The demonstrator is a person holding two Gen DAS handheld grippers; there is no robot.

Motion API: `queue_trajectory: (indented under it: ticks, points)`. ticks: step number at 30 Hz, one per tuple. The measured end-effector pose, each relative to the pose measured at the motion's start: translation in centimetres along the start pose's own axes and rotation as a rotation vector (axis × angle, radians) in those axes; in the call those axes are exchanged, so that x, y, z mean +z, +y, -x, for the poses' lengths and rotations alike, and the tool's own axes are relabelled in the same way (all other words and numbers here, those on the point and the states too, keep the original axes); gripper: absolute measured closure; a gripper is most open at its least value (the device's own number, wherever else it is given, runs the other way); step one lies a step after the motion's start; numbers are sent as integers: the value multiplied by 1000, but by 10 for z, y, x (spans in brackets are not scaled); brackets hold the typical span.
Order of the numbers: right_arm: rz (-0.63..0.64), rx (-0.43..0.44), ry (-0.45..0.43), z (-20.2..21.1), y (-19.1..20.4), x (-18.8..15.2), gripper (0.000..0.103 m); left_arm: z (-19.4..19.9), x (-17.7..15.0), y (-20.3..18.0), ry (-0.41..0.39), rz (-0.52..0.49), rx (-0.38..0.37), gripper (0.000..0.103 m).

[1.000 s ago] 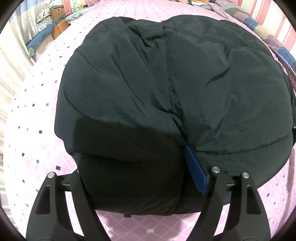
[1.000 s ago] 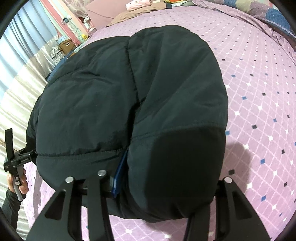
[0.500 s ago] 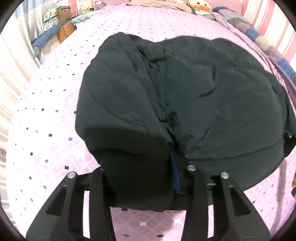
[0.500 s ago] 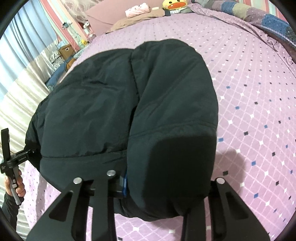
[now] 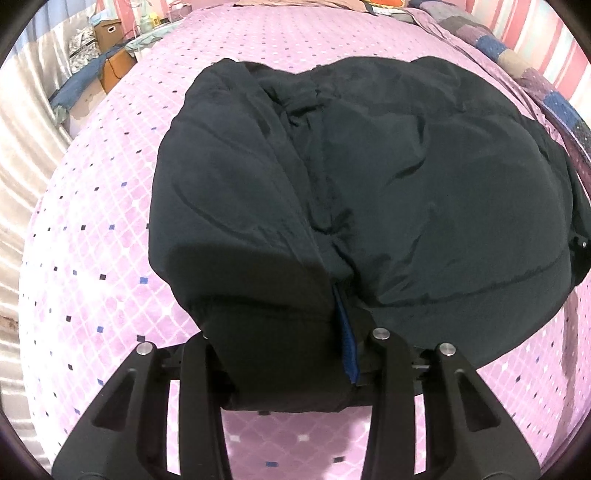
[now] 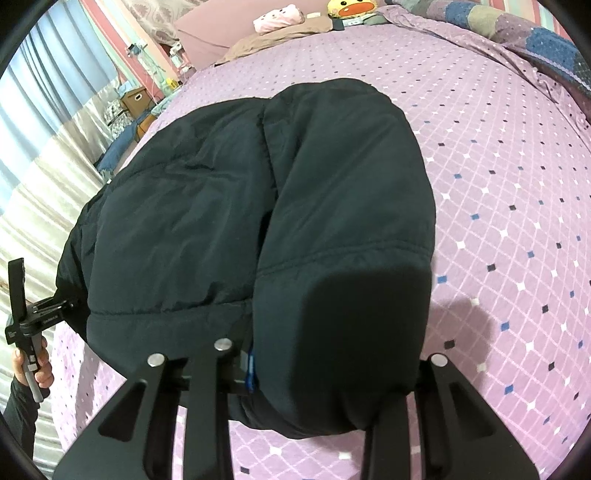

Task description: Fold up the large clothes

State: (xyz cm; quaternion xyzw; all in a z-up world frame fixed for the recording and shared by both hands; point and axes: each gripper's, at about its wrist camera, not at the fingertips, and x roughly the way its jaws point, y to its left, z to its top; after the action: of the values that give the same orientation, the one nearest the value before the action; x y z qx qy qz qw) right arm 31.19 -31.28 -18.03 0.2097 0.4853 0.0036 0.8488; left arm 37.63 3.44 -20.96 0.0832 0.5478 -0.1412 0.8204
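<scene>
A black padded jacket (image 5: 406, 184) lies spread on the pink diamond-patterned bedspread (image 5: 92, 240). My left gripper (image 5: 288, 369) is shut on a thick fold of the jacket's near edge, with a blue lining strip (image 5: 347, 350) showing beside the right finger. In the right wrist view the jacket (image 6: 221, 221) fills the middle. My right gripper (image 6: 314, 387) is shut on the bulky fold at the jacket's other near corner. The left gripper's handle (image 6: 22, 317) and a hand (image 6: 38, 365) show at the far left of that view.
Pillows (image 6: 214, 26) and a yellow duck plush (image 6: 349, 7) lie at the bed's far end. A patchwork quilt (image 6: 546, 40) runs along the right side. A cardboard box (image 5: 109, 27) and clutter stand beyond the left bed edge, by pale curtains (image 5: 22, 147).
Both pairs of jaws have narrowed onto the jacket's near edge. The fabric between them is now bunched into thick folds, and more of the bed shows around the jacket.
</scene>
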Motion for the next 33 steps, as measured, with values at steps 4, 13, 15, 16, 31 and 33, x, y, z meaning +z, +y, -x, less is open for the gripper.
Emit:
queue_trajectory:
  ticks: [4,13,15,16,31,33]
  points:
    - [11,-11,4,0,4,3,70,-8,-3,-1,-11,-22,5,55]
    - [3,-13,6,-6,5,0,68,-30,-28,27,-23,64,-80,11]
    - [10,-17,8,-7,7,0,67,-34,-33,36,-18,102,-128,7]
    - [13,-18,8,-7,7,0,67,-36,-35,42,-14,123,-156,7]
    - [-8,3,11,-12,-1,-1,65,-64,17,42,0,193,-260,34]
    - [-10,6,14,-12,-2,0,65,-57,19,36,6,164,-236,42]
